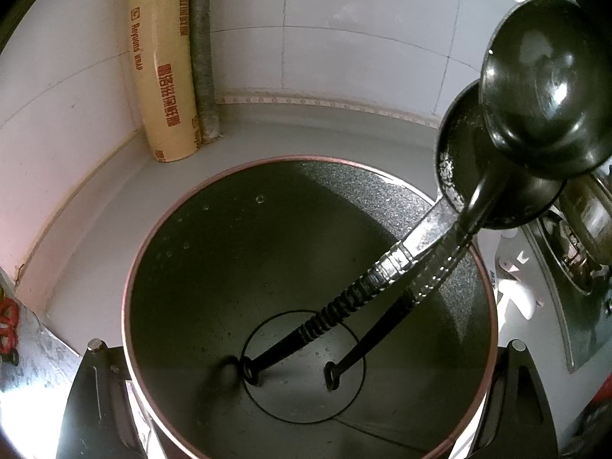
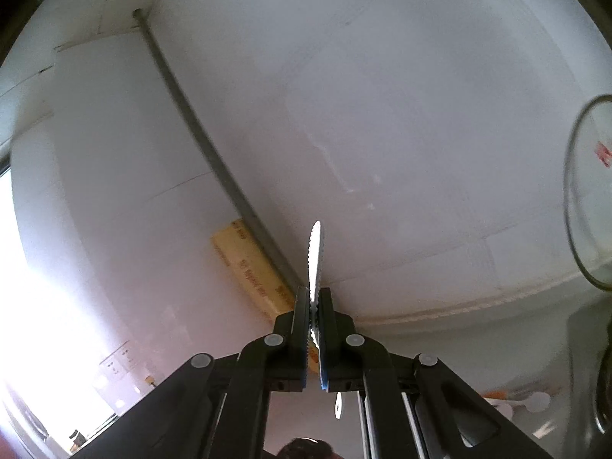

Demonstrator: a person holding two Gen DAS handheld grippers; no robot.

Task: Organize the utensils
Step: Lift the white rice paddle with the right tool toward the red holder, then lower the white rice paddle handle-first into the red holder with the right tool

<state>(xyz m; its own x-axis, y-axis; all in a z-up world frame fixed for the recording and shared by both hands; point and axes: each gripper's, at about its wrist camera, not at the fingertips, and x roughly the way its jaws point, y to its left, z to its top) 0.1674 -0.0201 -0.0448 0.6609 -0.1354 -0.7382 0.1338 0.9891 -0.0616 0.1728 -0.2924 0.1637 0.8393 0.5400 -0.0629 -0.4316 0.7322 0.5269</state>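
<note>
A round dark utensil holder with a copper rim fills the left wrist view, seen from above. Two black ladles stand in it, handles down: one has its bowl up at the right, and the other sits behind it. My left gripper straddles the holder, with its fingers against the outer wall on both sides. My right gripper is shut on a thin serrated metal knife. Its blade sticks out forward and up toward the white wall.
A beige wrap box and a grey pipe stand in the tiled corner behind the holder. A stove burner lies at the right. In the right wrist view a glass rim shows at the right edge.
</note>
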